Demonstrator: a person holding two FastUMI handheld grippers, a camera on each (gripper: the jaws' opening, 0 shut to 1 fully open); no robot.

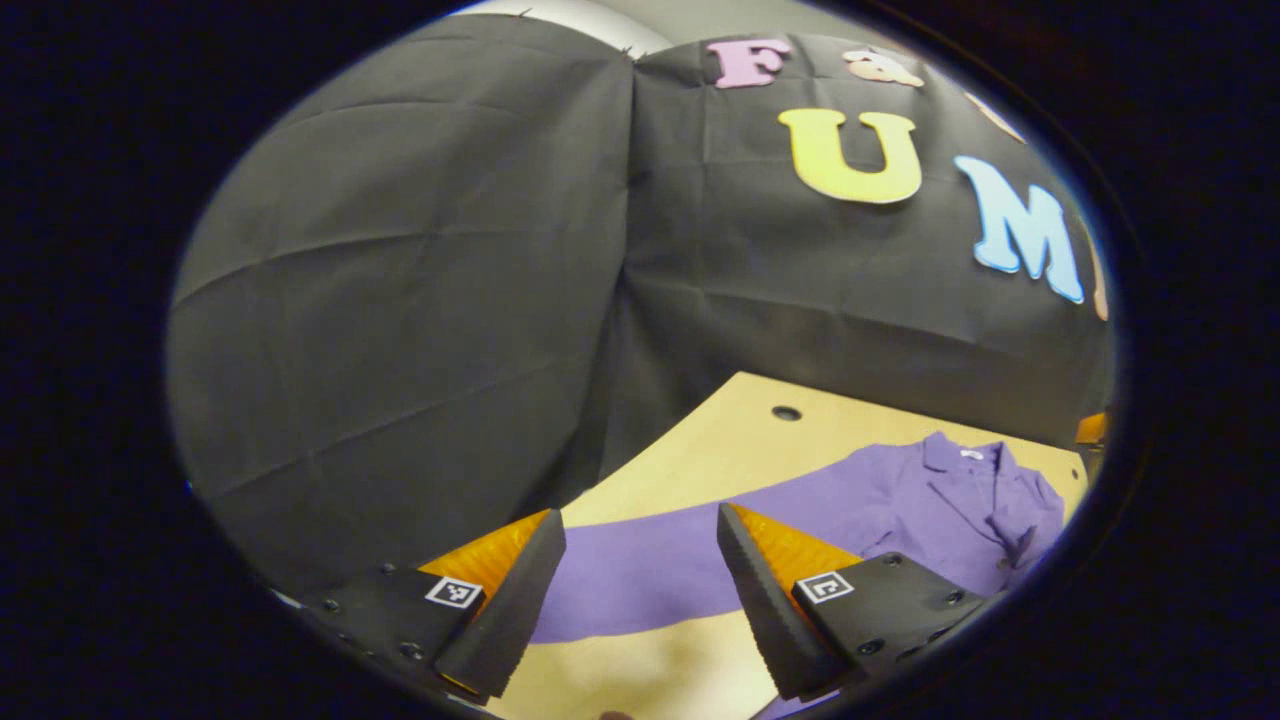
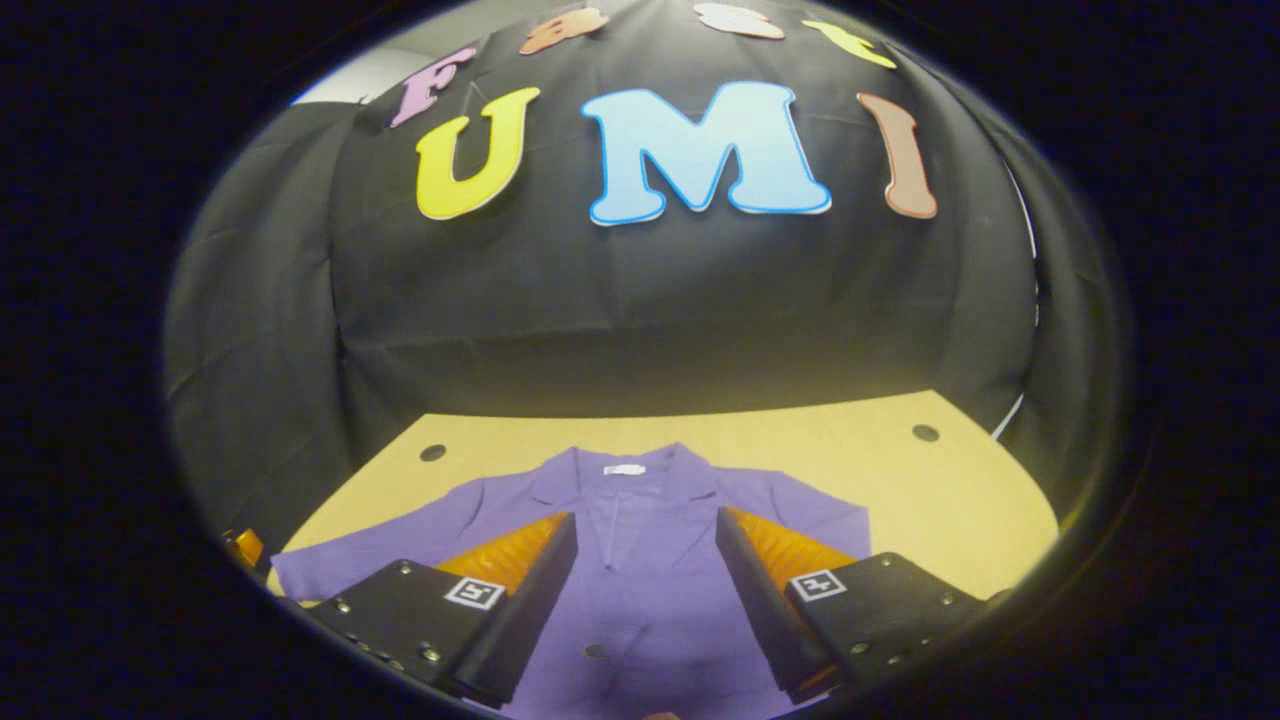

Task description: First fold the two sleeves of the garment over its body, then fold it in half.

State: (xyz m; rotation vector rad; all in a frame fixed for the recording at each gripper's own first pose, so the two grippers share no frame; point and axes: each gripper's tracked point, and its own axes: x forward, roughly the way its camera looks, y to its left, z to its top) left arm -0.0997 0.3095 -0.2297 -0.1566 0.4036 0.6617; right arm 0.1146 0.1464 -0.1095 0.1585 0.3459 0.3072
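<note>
Above the pale wooden table (image 2: 960,490) we hold both grippers, left (image 1: 640,585) and right (image 2: 645,590), jaws apart, over the flat purple collared shirt (image 2: 640,560), collar toward the wall, sleeve (image 1: 640,570) outstretched sideways.

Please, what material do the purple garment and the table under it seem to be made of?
The purple garment looks like thin woven cloth, matte, lying soft and flat with a collar. The table looks like pale wood or plywood, smooth, with round holes; grain is too blurred to confirm.
</note>
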